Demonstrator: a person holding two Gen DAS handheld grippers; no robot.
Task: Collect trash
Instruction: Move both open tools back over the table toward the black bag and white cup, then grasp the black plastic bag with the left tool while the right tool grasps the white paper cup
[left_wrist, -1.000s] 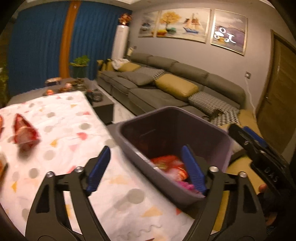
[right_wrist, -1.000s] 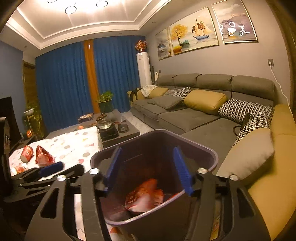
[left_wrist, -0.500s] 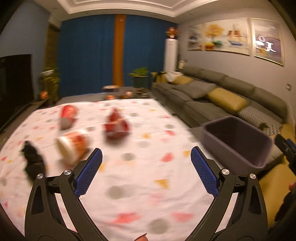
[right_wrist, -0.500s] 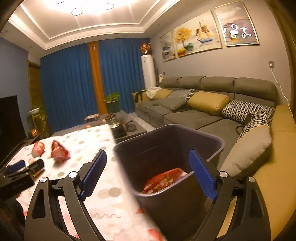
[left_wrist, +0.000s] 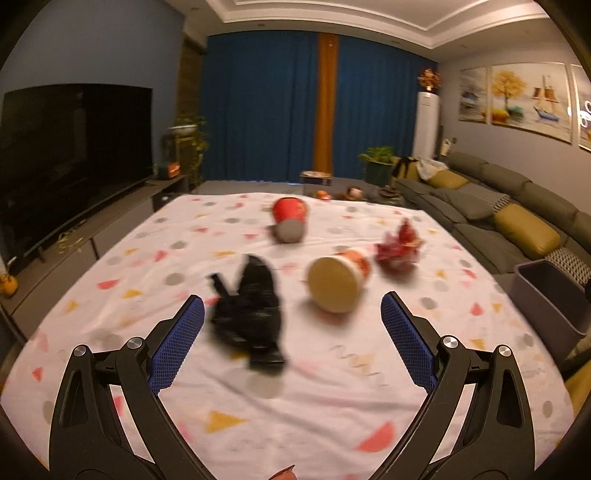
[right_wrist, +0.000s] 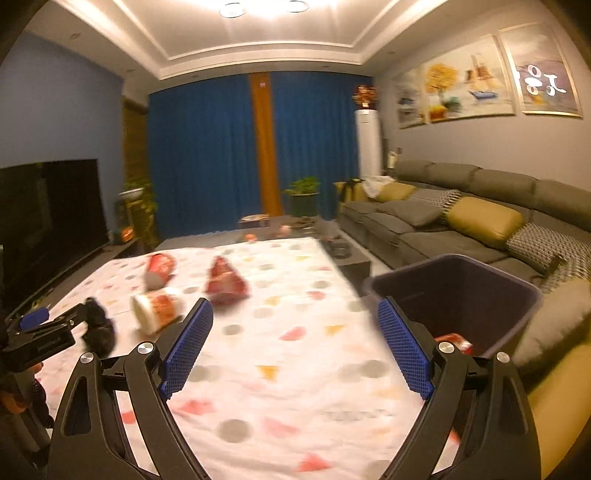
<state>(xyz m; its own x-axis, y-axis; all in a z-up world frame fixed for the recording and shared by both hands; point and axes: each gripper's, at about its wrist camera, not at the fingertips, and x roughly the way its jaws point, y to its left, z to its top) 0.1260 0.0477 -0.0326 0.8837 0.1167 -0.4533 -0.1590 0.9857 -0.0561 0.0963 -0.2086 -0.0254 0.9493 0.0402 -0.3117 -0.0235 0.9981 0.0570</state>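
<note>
Trash lies on the patterned tablecloth (left_wrist: 295, 406): a crumpled black bag (left_wrist: 249, 314), a tipped white-and-red cup (left_wrist: 338, 282), a red cup (left_wrist: 290, 219) farther back and a crumpled red wrapper (left_wrist: 399, 247). My left gripper (left_wrist: 291, 339) is open over the cloth, with the black bag just ahead of its left finger. My right gripper (right_wrist: 293, 349) is open and holds nothing, hanging between the cloth and the grey bin (right_wrist: 461, 288). A red wrapper (right_wrist: 452, 341) lies inside the bin. From the right wrist I see the black bag (right_wrist: 98, 326), the tipped cup (right_wrist: 157, 308), the red wrapper (right_wrist: 225, 282) and the left gripper (right_wrist: 44, 328).
The grey bin (left_wrist: 550, 295) stands off the table's right edge, against a grey sofa (right_wrist: 461, 214) with yellow cushions. A dark TV (left_wrist: 74, 147) on a low stand runs along the left. A coffee table (right_wrist: 288, 225) with small items sits beyond the cloth.
Both grippers swung left, away from the bin, toward the cloth, and their jaws widened. The left view now faces the cups and black bag; a red wrapper came to rest in the bin.
</note>
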